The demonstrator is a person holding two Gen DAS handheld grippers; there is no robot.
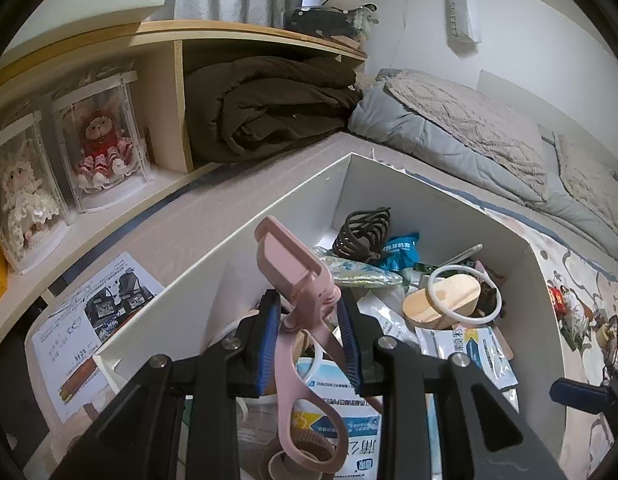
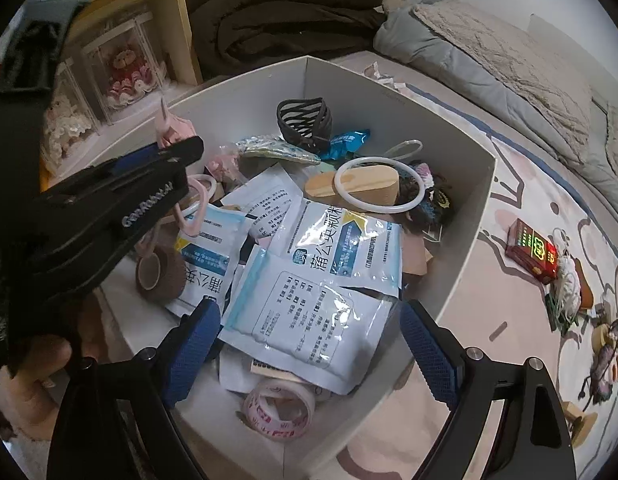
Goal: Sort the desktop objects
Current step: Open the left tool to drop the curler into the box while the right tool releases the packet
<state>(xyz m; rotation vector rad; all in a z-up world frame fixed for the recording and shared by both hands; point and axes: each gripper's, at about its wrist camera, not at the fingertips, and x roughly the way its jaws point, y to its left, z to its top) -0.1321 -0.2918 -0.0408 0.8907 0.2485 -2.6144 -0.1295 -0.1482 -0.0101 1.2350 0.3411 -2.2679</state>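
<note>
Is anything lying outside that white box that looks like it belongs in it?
Yes. A red packet and a tangle of small bits beside it lie loose on the patterned mat, right of the white box, while similar clutter is piled inside.
</note>
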